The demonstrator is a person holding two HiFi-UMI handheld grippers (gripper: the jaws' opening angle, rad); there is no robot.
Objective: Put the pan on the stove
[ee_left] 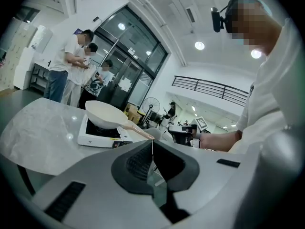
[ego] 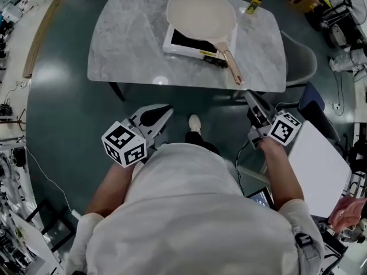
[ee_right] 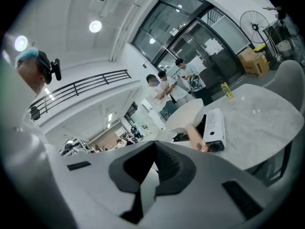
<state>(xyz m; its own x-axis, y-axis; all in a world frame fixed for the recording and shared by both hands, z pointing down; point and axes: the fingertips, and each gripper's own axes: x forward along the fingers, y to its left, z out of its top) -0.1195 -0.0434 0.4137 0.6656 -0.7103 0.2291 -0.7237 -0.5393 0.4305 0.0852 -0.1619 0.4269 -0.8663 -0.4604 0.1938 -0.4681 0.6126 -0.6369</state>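
1. The head view takes in both tools at once. The left gripper [ego: 162, 114] is at lower centre-left and the right gripper [ego: 250, 99] at centre-right. Both are held in front of the person's torso, on the near side of the table [ego: 126, 44] and well apart from it.
2. The left gripper view adds what the head view leaves out: a group of people [ee_left: 71, 66] standing at upper left beyond the table, and a fan [ee_left: 150, 104] near mid-frame. The right gripper also shows at its centre-right.
3. The right gripper view shows the same group at centre. A yellow bottle [ee_right: 227, 90] stands upright on the table's far side, and a chair [ee_right: 290, 80] sits at the right edge.
4. The pan [ego: 200, 13] sits on the stove [ego: 183, 43] at top centre of the head view, with its cream inside facing up. Its handle sticks out to the lower right, past the stove and toward the table's near edge.
5. The left gripper's jaws are together with nothing between them. In its own view the pan lies up and to the left of the tips, well apart.
6. The right gripper's jaws are pressed together, also on nothing. In its own view the pan lies just above and to the right of the tips, well apart.
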